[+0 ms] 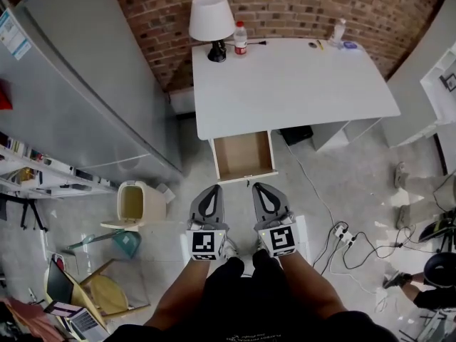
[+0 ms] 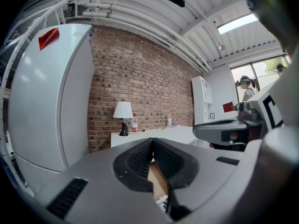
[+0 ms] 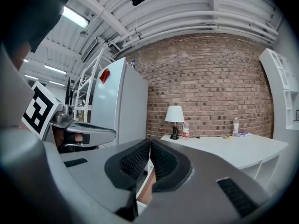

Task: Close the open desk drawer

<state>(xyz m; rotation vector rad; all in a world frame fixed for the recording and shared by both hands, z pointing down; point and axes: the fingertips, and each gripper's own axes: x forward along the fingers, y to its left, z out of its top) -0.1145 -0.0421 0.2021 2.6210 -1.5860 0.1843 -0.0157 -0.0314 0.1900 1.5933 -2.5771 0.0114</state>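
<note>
Head view, centre of frame: the drawer (image 1: 244, 155) stands open, pulled out from the front edge of the white bench (image 1: 299, 84) near its left end. Its wooden interior is exposed and holds nothing visible.

Left hand-held gripper (image 1: 211, 188): clenched, the ribbed pads meeting at the tips with nothing between them. It sits just below the drawer's front panel, toward the panel's left corner. No contact is evident.

Right hand-held gripper (image 1: 258, 187): likewise clenched and carrying nothing. It lies beside the left one, beneath the middle of the front panel and just short of it.

At the bench's far left corner, against the brick wall (image 1: 299, 6), stand a lamp (image 1: 211, 20) and a bottle (image 1: 241, 38). A refrigerator (image 1: 85, 84) occupies the left of frame, with a lidded bin (image 1: 135, 204) below it.
</note>
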